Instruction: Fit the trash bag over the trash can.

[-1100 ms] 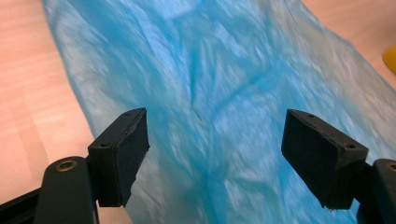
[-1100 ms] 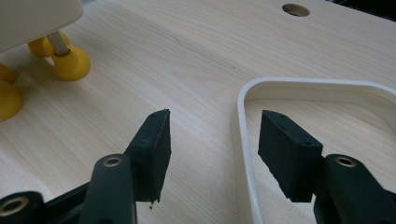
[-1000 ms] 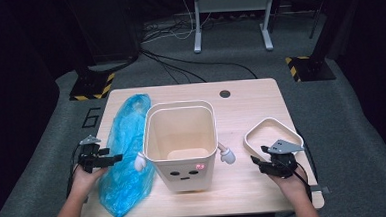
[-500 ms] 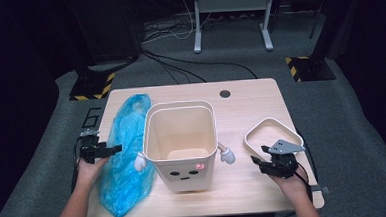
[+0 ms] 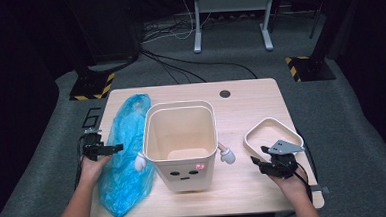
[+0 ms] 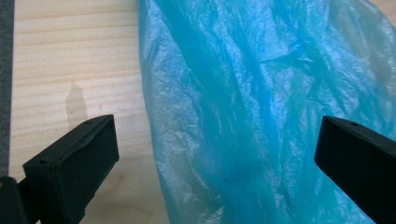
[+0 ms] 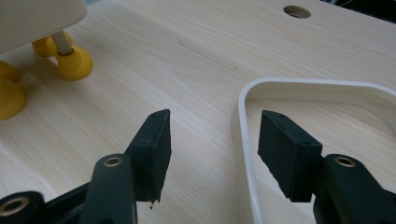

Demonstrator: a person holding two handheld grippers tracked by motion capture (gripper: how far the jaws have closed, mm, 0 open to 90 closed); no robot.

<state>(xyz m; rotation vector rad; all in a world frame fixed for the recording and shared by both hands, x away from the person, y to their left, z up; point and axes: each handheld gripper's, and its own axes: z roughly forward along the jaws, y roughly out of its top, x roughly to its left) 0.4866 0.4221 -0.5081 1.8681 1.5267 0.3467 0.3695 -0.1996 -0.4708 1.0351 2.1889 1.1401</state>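
A crumpled blue plastic bag [image 5: 125, 152] lies along the table's left side, beside a cream bin [image 5: 182, 144] with a face, small arms and yellow feet [image 7: 74, 60]. My left gripper [image 5: 113, 149] is at the bag's left edge and stands open. In the left gripper view the left gripper [image 6: 217, 140] has one jaw over bare wood and the other over the blue bag [image 6: 261, 112]. A white ring frame [image 5: 272, 134] lies flat at the right. My right gripper [image 7: 215, 119] is open, its jaws on either side of the white ring frame's [image 7: 317, 86] near rim without touching it.
The wooden table [image 5: 241, 103] has a round cable hole [image 5: 225, 94] at the back. Bare wood lies between bin and ring. Beyond the table are a dark floor, cables and a metal stand [image 5: 231, 16].
My left gripper has shifted slightly right, toward the bag's edge. The right gripper, bin and ring have not moved.
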